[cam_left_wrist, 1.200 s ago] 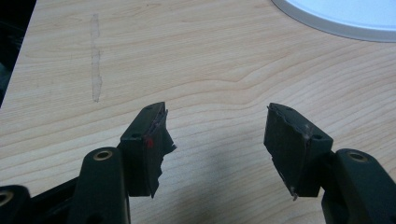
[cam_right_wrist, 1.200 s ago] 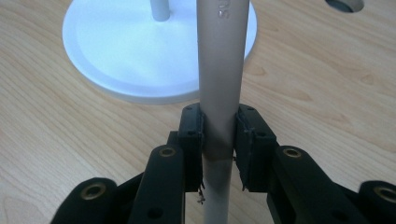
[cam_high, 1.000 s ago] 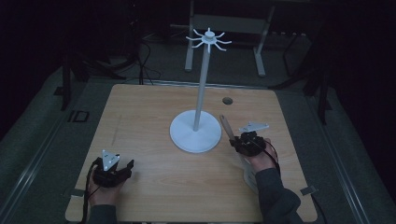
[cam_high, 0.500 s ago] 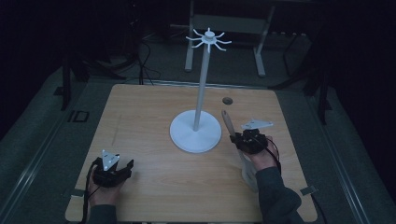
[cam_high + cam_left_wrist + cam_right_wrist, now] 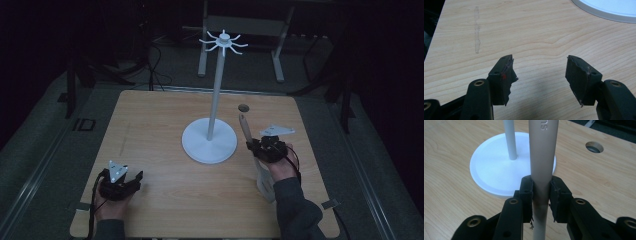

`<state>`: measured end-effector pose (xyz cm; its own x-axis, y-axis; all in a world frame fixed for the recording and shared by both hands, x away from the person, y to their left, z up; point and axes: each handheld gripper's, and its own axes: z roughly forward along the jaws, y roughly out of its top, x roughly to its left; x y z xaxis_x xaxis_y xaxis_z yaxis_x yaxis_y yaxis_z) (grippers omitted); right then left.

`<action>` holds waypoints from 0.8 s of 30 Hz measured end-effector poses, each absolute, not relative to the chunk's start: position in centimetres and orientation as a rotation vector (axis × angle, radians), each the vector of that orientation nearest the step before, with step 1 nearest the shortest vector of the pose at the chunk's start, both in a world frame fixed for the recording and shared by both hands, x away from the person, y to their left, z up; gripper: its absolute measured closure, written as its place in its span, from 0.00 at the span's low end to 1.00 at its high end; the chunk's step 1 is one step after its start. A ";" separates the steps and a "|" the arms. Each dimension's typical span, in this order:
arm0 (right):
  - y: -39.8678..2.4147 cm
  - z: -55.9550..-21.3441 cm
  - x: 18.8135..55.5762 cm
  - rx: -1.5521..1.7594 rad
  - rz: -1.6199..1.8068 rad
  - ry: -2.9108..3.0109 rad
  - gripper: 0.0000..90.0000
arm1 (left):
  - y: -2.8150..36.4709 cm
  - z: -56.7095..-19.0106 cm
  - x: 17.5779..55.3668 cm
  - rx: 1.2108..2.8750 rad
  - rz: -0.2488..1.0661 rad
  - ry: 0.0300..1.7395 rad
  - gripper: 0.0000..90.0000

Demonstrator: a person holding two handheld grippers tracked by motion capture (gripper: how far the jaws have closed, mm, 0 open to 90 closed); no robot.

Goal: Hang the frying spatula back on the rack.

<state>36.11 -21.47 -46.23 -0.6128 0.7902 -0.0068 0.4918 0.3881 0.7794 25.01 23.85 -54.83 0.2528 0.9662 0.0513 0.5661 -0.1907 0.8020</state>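
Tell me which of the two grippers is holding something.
The right gripper: its jaws clamp a long beige utensil handle. The left gripper rests open over bare table.

A light wooden table [image 5: 165, 120] stands on grey carpet [image 5: 45, 135] in a dark room; a metal frame [image 5: 240, 25] stands behind.

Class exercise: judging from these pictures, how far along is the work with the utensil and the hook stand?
Done: the right gripper has clamped the beige utensil handle.
In hand: the utensil is held beside the white stand, its lower end near the table.
Left: probably hanging it on the top hooks, all bare. The left gripper rests open, idle.
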 end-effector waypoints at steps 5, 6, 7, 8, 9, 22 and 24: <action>-21.3 -45.8 36.1 1.103 1.100 2.264 0.82 | 23.9 -54.8 25.0 1.857 0.762 1.396 0.44; -21.3 -45.7 36.1 1.102 1.102 2.263 0.82 | 23.9 -54.8 25.0 1.857 0.762 1.395 0.44; -21.3 -45.7 36.2 1.101 1.105 2.262 0.82 | 23.9 -54.8 25.0 1.856 0.762 1.395 0.44; -21.2 -45.6 36.2 1.102 1.105 2.262 0.82 | 23.8 -54.8 25.0 1.856 0.762 1.396 0.44; -21.2 -45.6 36.2 1.102 1.111 2.259 0.82 | 23.8 -54.8 25.0 1.856 0.762 1.397 0.44; -20.7 -44.5 36.3 1.090 1.148 2.237 0.82 | 23.8 -54.8 25.0 1.858 0.760 1.395 0.44; -20.7 -44.3 36.4 1.087 1.150 2.234 0.82 | 23.9 -54.8 25.0 1.858 0.760 1.395 0.44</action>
